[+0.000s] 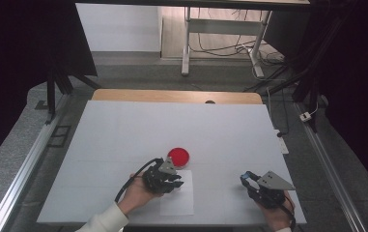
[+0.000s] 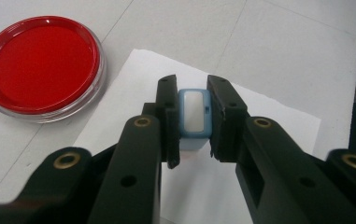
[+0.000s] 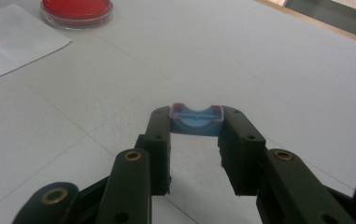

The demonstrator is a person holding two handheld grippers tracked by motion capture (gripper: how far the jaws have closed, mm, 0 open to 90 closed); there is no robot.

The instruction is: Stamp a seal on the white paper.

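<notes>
Clamped in the jaws of the left gripper (image 2: 195, 121): a small light-blue plastic stamp (image 2: 194, 116), rectangular with rounded corners and a pale window on top, poised above a white sheet of paper (image 2: 278, 121) lying flat at the near middle of the surface (image 1: 123, 130). Just beyond the sheet, to the left: a round, shallow ink pad (image 2: 41, 67), glossy red inside a clear plastic rim. At the near right, well apart: the right gripper (image 3: 196, 128), jaws clenched on a blue cap (image 3: 196, 120) with a curved hollow and a reddish rim, held low over the matte white surface. Black, rigid jaws, brass-coloured rivets.
</notes>
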